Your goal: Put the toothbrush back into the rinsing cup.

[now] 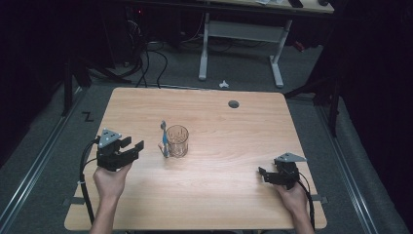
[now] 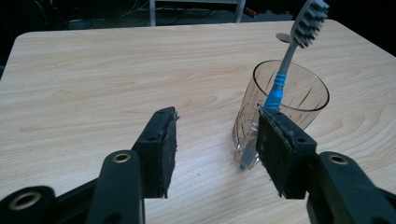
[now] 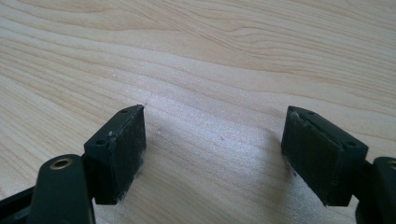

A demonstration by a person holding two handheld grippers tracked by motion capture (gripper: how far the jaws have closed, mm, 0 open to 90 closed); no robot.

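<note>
A clear ribbed glass [image 1: 177,141] [image 2: 299,93] stands left of centre on the wooden table [image 1: 234,146]. A toothbrush [image 1: 164,139] [image 2: 280,86] with a blue grip and grey bristles stands head up, leaning on the glass's left side. My left gripper [image 1: 132,144] [image 2: 217,121] is open a short way left of the brush and points toward it. Nothing lies between its pads, and the glass sits just past its right pad. My right gripper [image 1: 268,168] [image 3: 215,116] hovers open over bare wood near the table's front right.
A round cable hole [image 1: 234,104] marks the table's far side. Beyond the table stand a white desk frame [image 1: 241,34] and floor cables [image 1: 146,58]. A small white object [image 1: 223,84] lies on the floor by the far edge.
</note>
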